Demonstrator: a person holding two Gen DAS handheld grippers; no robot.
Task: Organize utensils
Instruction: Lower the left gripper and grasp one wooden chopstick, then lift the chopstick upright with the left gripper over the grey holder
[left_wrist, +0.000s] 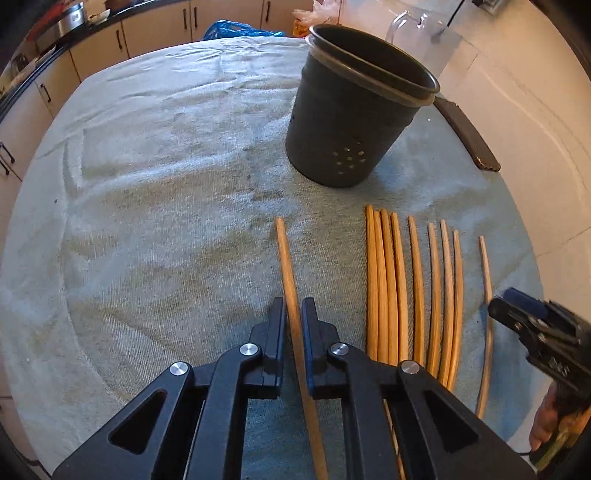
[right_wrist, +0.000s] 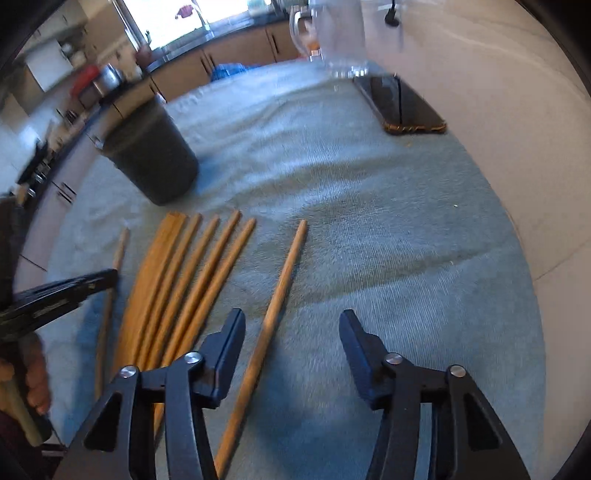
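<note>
The leftmost chopstick (left_wrist: 286, 254), lying on the towel (left_wrist: 147, 184) apart from the row of chopsticks (left_wrist: 413, 280), is thin, stiff, light wood, best gripped mid-shaft. The left gripper (left_wrist: 294, 314) looks clamped on it; the right gripper (right_wrist: 291, 325) is spread wide around the rightmost chopstick (right_wrist: 280, 288). The perforated utensil holder (left_wrist: 351, 110) stands beyond.

Kitchen: pale blue-grey towel (left_wrist: 155, 155) over the table, cream floor tiles (right_wrist: 517, 110) to the right, beige cabinets (left_wrist: 155, 26) with dark handles under a black countertop (right_wrist: 192, 48), bright window (right_wrist: 177, 18) behind.
</note>
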